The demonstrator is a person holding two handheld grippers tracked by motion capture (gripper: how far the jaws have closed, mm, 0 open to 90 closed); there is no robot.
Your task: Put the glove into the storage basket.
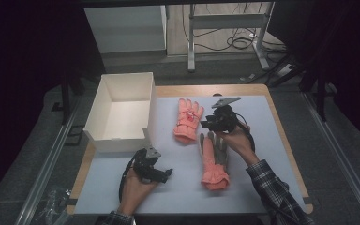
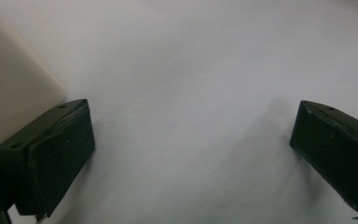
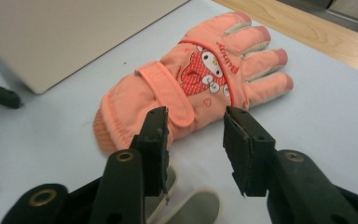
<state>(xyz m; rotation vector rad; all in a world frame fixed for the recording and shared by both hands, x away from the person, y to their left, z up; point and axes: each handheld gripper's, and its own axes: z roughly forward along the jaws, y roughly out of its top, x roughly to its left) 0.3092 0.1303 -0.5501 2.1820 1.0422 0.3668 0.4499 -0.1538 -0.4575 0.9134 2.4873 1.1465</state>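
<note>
Here the right hand-held gripper (image 3: 196,140) hovers parted above the far glove (image 3: 191,88).

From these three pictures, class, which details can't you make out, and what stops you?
- Open white box: high view, near wall hides part of its floor.
- Near glove: right gripper view, jaws cover all but fingertips.
- Far glove: writing is too small to read.
- Left gripper: frame edges cut off both jaws.

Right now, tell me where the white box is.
In the high view the white box sits open at the table's far left, left of the cartoon-print glove and beyond the left gripper.
</note>
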